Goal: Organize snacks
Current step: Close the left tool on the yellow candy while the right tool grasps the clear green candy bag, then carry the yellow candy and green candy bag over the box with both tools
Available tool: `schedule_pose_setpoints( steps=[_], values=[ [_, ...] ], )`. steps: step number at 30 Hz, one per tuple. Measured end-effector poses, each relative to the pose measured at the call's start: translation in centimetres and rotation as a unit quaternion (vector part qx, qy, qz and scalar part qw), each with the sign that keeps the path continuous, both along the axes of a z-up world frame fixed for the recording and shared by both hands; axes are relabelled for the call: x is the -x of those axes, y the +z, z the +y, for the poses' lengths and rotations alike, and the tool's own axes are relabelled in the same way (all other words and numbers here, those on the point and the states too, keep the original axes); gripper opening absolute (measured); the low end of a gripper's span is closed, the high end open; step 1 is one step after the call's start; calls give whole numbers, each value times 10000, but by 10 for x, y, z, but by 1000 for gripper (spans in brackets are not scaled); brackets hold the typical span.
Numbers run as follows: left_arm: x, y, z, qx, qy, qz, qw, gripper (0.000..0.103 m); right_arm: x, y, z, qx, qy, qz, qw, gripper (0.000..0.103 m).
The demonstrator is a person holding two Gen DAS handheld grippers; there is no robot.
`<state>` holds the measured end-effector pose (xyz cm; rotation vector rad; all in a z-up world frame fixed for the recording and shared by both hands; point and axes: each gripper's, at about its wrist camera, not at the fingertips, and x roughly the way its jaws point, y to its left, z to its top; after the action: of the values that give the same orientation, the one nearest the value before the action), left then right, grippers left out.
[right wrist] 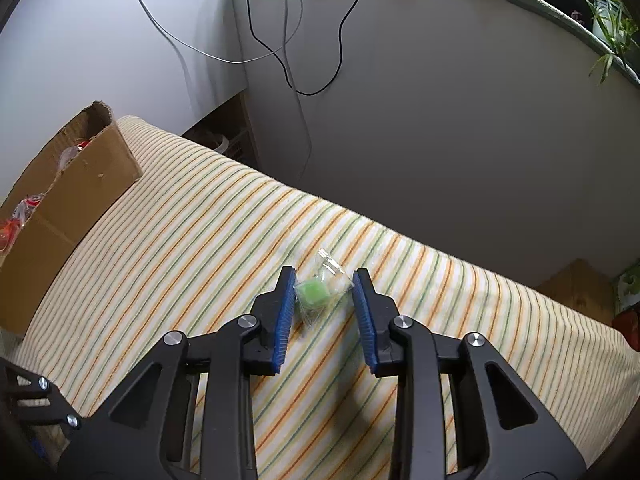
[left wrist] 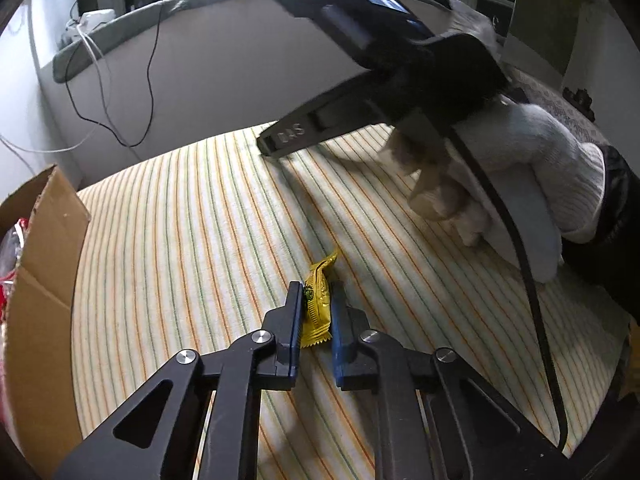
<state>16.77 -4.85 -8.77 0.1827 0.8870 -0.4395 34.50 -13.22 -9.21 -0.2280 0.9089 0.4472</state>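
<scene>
Already the left gripper (left wrist: 316, 304) has its jaws pinched on a yellow snack packet (left wrist: 317, 307), gripping the lower part of the wrapper while the twisted top end pokes out ahead of the pads. That hold looks narrow; the slick foil could slide or pivot out if the packet is swung quickly toward the cardboard box (left wrist: 38, 264) at the left.

Meanwhile the right gripper (right wrist: 325, 280) stands with its jaws spread, and a green candy (right wrist: 314, 293) in a clear wrapper lies on the striped cloth (right wrist: 192, 216) between them, nearer the left pad. Because it sits off-centre, closing may push it sideways rather than catch it, or nip only the loose crinkled film so the sweet dangles and drops. Pressing down too far might also gather a fold of cloth into the pads.

Farther out, the box already holding red-wrapped snacks (right wrist: 12, 228) sits well apart from the candy, at the cloth's far left; a long carry gives a weak grip time to fail, and a packet could clip the raised flap (left wrist: 44, 196).
</scene>
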Motion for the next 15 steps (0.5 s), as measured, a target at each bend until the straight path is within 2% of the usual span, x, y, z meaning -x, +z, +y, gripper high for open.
schedule_pose_setpoints(
  steps=[9, 15],
  values=[
    [8, 4, 17, 494, 281, 98, 9983, 11, 25, 7, -12, -106, -19, -53, 9999, 30],
    [8, 8, 29, 575, 377, 77, 9976, 11, 32, 14, -14, -174, -22, -127, 9998, 30]
  ],
)
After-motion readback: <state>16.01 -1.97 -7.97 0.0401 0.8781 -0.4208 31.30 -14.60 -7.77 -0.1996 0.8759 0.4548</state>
